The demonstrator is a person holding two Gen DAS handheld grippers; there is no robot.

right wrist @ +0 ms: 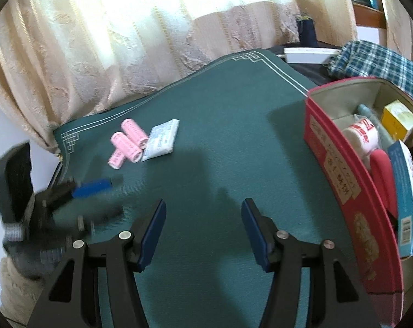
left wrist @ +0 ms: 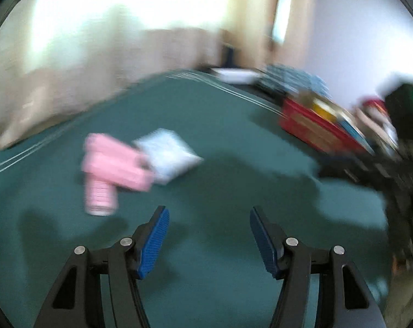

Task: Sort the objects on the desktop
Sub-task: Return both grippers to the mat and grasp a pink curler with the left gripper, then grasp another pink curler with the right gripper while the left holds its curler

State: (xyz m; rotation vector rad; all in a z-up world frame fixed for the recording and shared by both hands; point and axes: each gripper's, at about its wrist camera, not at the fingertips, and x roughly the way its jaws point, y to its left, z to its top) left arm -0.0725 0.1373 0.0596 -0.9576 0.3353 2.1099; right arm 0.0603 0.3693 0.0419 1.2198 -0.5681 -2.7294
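Observation:
Three pink hair rollers (right wrist: 128, 143) lie on the green table mat (right wrist: 220, 125) at the far left, touching a white tissue packet (right wrist: 161, 139). In the blurred left wrist view the rollers (left wrist: 108, 169) and the packet (left wrist: 168, 155) lie just ahead and left of my left gripper (left wrist: 208, 213), which is open with nothing between its blue pads. That left gripper (right wrist: 110, 196) also shows as a smear in the right wrist view, short of the rollers. My right gripper (right wrist: 204, 205) hangs open and empty over bare mat. A red open box (right wrist: 340, 180) holding several items stands at the right.
Behind the box lie a blue plaid cloth (right wrist: 376, 60), a white power strip (right wrist: 307, 53) and a dark blue cylinder (right wrist: 306, 30). Cream curtains (right wrist: 124, 41) hang along the mat's far edge. A dark chair back (right wrist: 12, 180) stands off the left corner.

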